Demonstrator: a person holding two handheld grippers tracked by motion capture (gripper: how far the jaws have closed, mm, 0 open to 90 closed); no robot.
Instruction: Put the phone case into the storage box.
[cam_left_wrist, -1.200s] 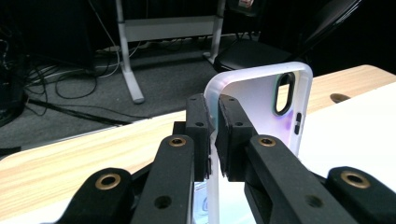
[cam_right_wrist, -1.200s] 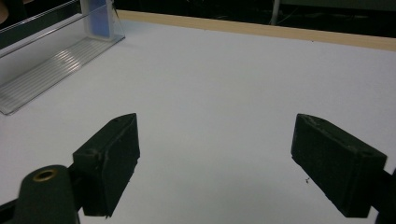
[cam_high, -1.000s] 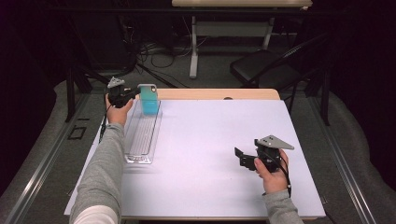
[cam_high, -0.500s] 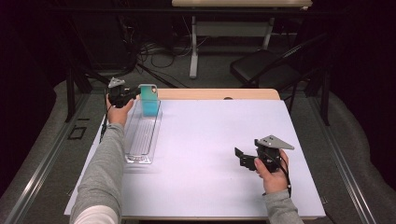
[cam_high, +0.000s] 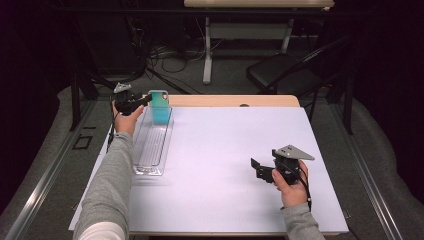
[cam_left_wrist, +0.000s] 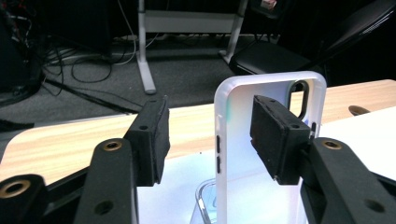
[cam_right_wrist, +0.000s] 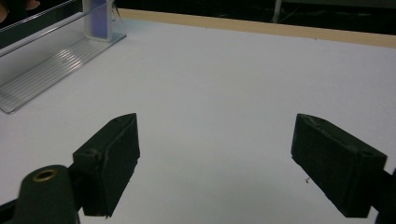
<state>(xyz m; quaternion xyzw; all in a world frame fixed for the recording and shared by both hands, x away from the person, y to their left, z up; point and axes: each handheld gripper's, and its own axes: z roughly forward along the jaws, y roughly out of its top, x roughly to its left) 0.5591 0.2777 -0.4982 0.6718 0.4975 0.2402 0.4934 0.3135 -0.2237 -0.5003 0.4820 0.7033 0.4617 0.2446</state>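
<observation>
While left gripper (cam_high: 142, 101) jaws have just opened off upright phone case (cam_high: 160, 107), right gripper (cam_high: 258, 169) low, jaws wide.

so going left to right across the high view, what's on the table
left gripper → clear tray, with the phone case standing at its far end → bare white tabletop → right gripper

No text, label, brand name or number can be read on anything here; the phone case (cam_left_wrist: 268, 140) and the clear tray (cam_high: 152, 145) look plain, though small print would perhaps be too blurred
</observation>
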